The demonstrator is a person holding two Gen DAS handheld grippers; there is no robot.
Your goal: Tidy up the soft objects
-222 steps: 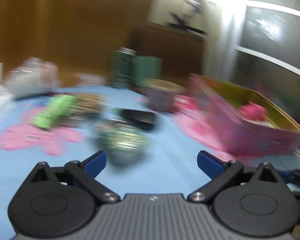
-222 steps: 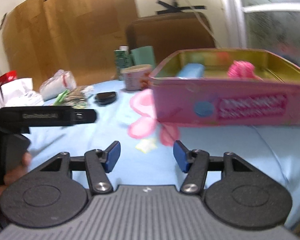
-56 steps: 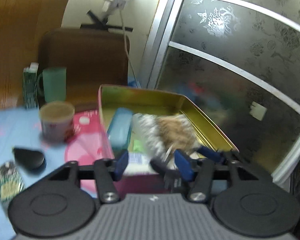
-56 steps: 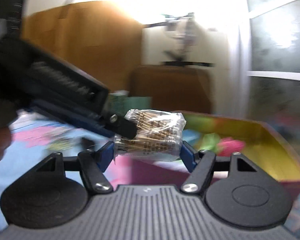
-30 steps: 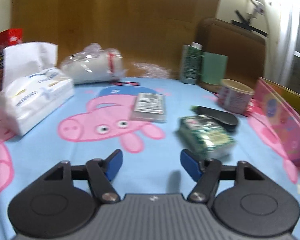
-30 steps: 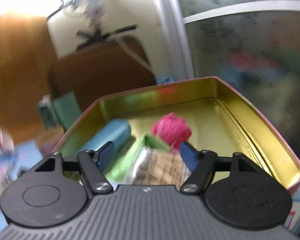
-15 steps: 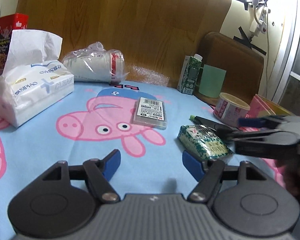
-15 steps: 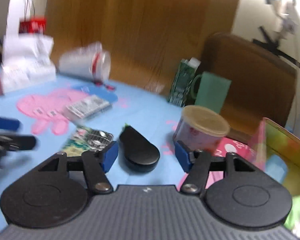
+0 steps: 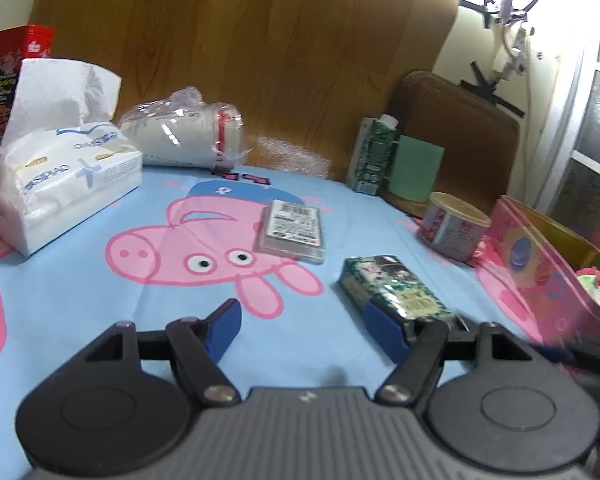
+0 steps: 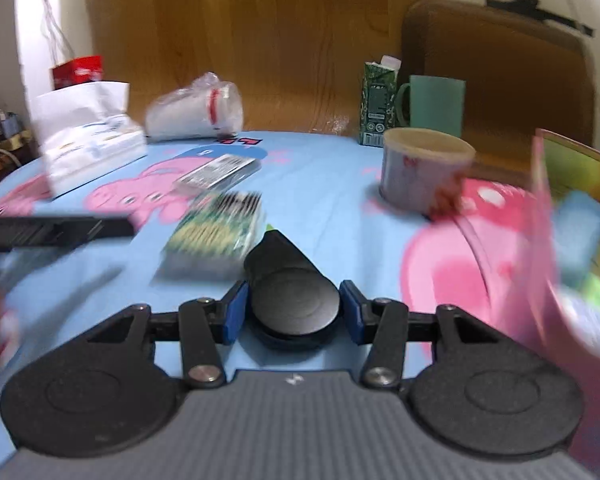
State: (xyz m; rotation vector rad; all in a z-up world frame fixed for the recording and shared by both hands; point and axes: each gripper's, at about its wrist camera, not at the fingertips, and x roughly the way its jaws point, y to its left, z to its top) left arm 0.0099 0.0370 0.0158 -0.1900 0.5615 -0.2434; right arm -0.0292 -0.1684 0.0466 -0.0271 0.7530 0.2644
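right gripper swung off pink tin, cotton-swab pack gone from jaws, now closing around black pouch at 6 o'clock. left gripper empty, closing slightly; green packet at 2 o'clock.

Wood-panelled wall, brown chair back

Both claws look alike: the left claw and right claw have blue pads, black linkages, silver screws, ribbed grey bodies.
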